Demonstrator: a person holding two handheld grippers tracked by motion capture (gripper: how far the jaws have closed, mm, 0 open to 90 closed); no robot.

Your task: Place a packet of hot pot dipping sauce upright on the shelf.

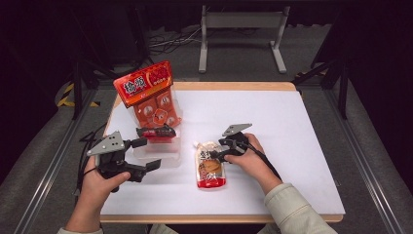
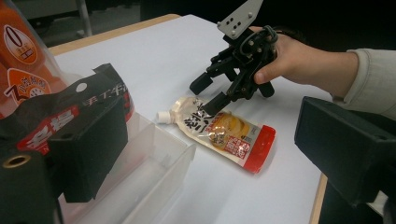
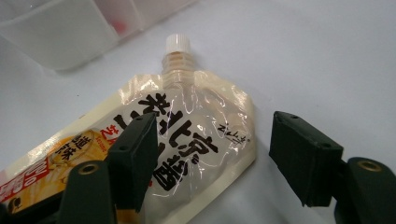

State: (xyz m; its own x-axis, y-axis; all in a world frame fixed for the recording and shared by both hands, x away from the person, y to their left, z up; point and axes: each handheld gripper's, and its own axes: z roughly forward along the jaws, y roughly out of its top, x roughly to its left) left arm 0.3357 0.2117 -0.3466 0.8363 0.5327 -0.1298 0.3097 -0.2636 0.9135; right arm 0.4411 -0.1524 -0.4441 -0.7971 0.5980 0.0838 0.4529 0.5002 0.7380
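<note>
I'm holding my right gripper (image 3: 210,158) spread, jaws straddling the glossy, crinkled pouch (image 3: 187,140) lying flat on the white table (image 1: 292,131), its ribbed spout (image 3: 177,49) pointing at the clear plastic tray (image 2: 154,172). My left gripper (image 1: 146,153) is gaping beside that tray.

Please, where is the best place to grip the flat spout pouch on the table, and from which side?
Probably the upper corner of the spout pouch, from above: it lies flat on the white table, so only its thin edge fits between the jaws. The open right gripper already straddles that edge below the white cap.
</note>
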